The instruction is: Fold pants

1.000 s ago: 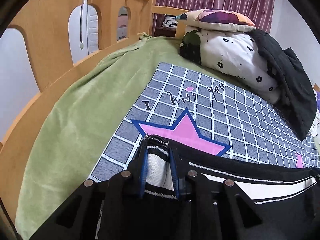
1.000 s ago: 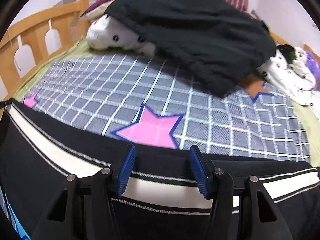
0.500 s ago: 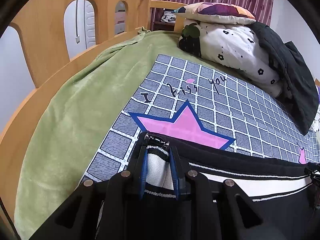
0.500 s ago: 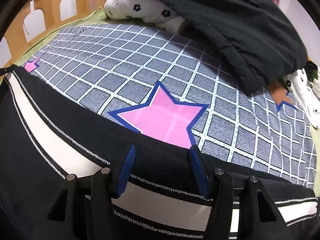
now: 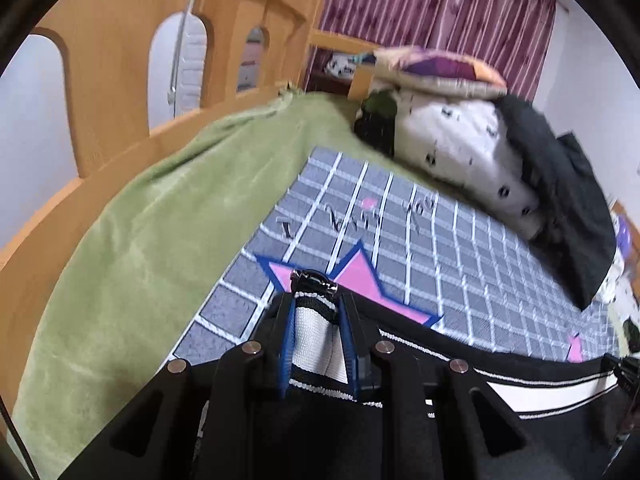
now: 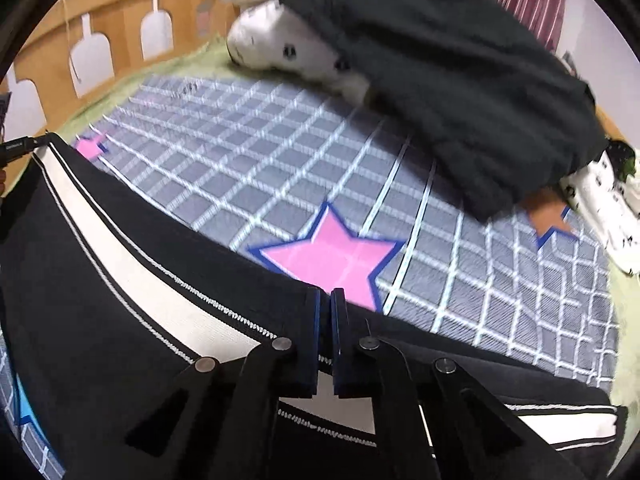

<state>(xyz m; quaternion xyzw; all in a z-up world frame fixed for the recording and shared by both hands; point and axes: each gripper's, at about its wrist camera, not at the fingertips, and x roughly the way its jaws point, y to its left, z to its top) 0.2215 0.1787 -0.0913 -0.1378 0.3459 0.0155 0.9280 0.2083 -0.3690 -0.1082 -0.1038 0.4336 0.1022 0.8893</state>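
Grey grid-patterned bedding with pink stars (image 6: 328, 256) covers a wooden-railed bed (image 5: 92, 80), with a green fleece blanket (image 5: 140, 240) along its edge. Black pants with a white side stripe (image 6: 132, 264) lie stretched across the near side of this bedding. The left gripper (image 5: 316, 320) pinches a bunched striped end of the pants between its blue-padded fingers. The right gripper (image 6: 325, 316) has its jaws pressed nearly together on the pants' upper edge. A black garment (image 6: 440, 60) drapes over white spotted bedding (image 6: 288, 52) beyond.

pants (image 6: 100, 280): one pair
grippers: two, left (image 5: 317, 320) and right (image 6: 325, 316)
pink stars on the mat: two in each view
pillows (image 5: 440, 70): one
black garments (image 6: 440, 60): one
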